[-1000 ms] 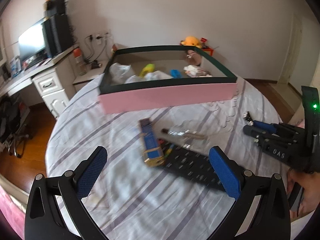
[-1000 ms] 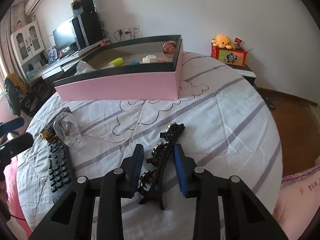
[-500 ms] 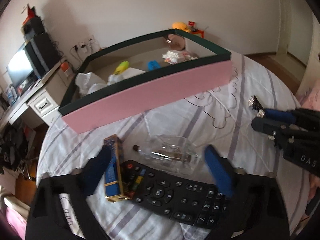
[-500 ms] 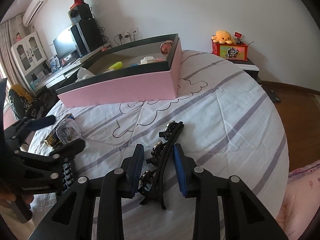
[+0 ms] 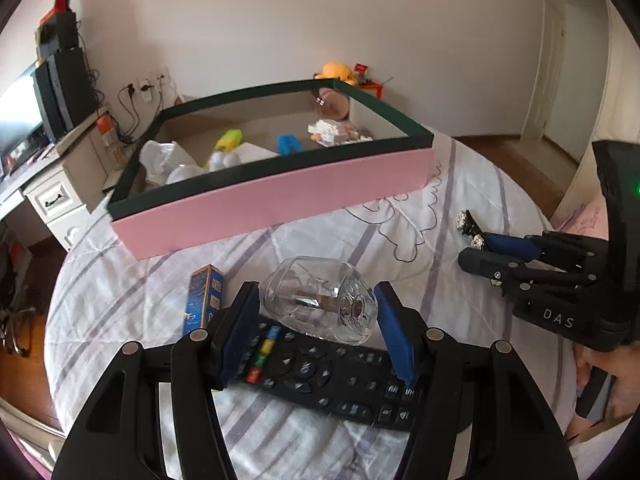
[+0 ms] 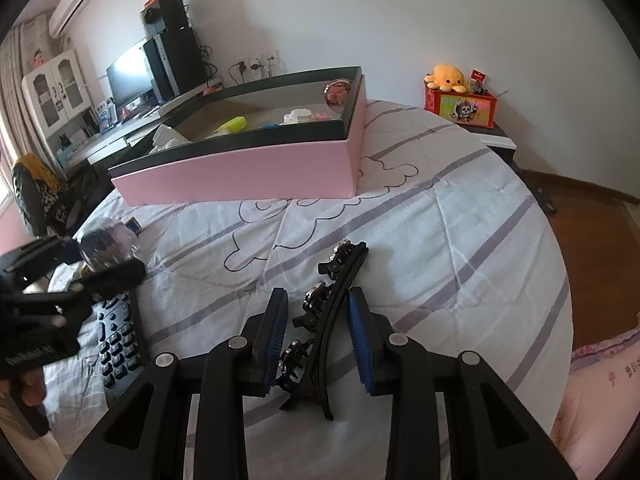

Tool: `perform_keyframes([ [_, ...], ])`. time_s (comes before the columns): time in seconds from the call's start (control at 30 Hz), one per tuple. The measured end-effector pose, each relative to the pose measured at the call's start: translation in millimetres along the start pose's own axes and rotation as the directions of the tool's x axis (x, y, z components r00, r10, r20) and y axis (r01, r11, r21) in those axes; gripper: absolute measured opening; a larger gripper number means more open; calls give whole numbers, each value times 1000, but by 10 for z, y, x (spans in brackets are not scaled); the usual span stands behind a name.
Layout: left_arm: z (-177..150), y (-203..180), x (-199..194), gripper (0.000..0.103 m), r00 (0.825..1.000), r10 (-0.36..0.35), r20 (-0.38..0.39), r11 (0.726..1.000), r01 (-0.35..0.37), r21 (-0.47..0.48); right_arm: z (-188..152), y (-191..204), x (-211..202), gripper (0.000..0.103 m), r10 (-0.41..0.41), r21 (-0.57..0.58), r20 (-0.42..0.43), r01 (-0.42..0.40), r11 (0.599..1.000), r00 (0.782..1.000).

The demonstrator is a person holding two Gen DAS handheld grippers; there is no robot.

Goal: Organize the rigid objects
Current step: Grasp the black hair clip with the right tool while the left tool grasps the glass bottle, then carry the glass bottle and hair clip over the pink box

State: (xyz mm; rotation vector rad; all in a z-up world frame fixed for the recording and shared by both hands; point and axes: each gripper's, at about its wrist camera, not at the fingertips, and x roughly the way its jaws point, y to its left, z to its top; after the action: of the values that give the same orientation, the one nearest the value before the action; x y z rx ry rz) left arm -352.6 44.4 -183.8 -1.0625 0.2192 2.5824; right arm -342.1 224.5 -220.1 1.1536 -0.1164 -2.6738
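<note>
Two wrist views. Left wrist view: left gripper point(image 5: 316, 330) at lower centre, jaws just closing, blue pads flank clear glass bottle point(image 5: 320, 304) lying on black remote point(image 5: 320, 380); contact unclear. Blue carton point(image 5: 204, 300) just left. Only right wrist view shows black hair clip point(image 6: 324, 328) between narrow right gripper point(image 6: 318, 334) pads, right pad touching, left apart. Pink box point(image 5: 272, 196) beyond, mid-frame.
</note>
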Motion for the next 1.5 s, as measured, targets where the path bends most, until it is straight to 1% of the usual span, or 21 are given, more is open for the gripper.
perform_keyframes([
  [0.07, 2, 36, -52, 60, 1000, -4, 11, 1000, 4, -10, -7, -1, -13, 30, 5, 2, 7, -5, 1000, 1000],
  [0.1, 4, 59, -78, 60, 1000, -4, 13, 1000, 4, -18, -8, 2, -18, 24, 5, 0, 11, -5, 1000, 1000],
  [0.13, 0, 79, -112, 60, 1000, 2, 20, 1000, -1, -22, -11, 11, -25, 20, 5, -4, 15, -5, 1000, 1000],
  [0.23, -9, 126, -170, 60, 999, 19, 27, 999, -18, -27, -21, 63, -58, 20, -7, -25, 30, 7, 1000, 1000],
  [0.37, -40, 222, -234, 60, 999, 33, 31, 998, -32, -46, -26, 129, -83, 20, -23, -43, 25, 24, 999, 999],
  [0.5, -75, 319, -360, 60, 998, 25, 49, 998, -21, -66, -30, 218, -188, 20, -15, -46, 36, 17, 999, 999],
  [0.67, -51, 405, -585, 60, 995, 24, 100, 996, -15, -83, 84, 420, -447, 20, 17, -77, 91, -10, 997, 996],
  [0.73, -24, 448, -706, 60, 991, 39, 127, 995, -26, -98, 155, 477, -580, 20, 48, -82, 141, -37, 996, 989],
  [0.8, -8, 484, -832, 60, 985, 55, 161, 993, -37, -111, 252, 545, -678, 20, 76, -95, 160, -62, 994, 984],
  [0.87, 15, 518, -942, 60, 980, 65, 189, 992, -43, -119, 318, 633, -767, 20, 68, -115, 189, -47, 992, 980],
  [0.93, 44, 539, -1052, 60, 973, 83, 216, 991, -59, -117, 376, 706, -828, 20, 77, -131, 200, -52, 990, 977],
  [1.2, 219, 595, -1347, 60, 948, 110, 299, 991, -82, -105, 616, 916, -988, 20, 84, -188, 245, -38, 981, 966],
  [1.37, 339, 632, -1439, 60, 931, 151, 334, 988, -129, -88, 776, 1003, -1036, 20, 93, -221, 270, -33, 975, 958],
  [1.43, 385, 660, -1438, 60, 928, 152, 340, 988, -128, -92, 829, 1014, -1027, 20, 103, -233, 271, -39, 972, 957],
  [1.5, 432, 685, -1421, 60, 924, 167, 345, 985, -143, -95, 892, 1030, -1009, 20, 103, -245, 273, -34, 969, 956],
])
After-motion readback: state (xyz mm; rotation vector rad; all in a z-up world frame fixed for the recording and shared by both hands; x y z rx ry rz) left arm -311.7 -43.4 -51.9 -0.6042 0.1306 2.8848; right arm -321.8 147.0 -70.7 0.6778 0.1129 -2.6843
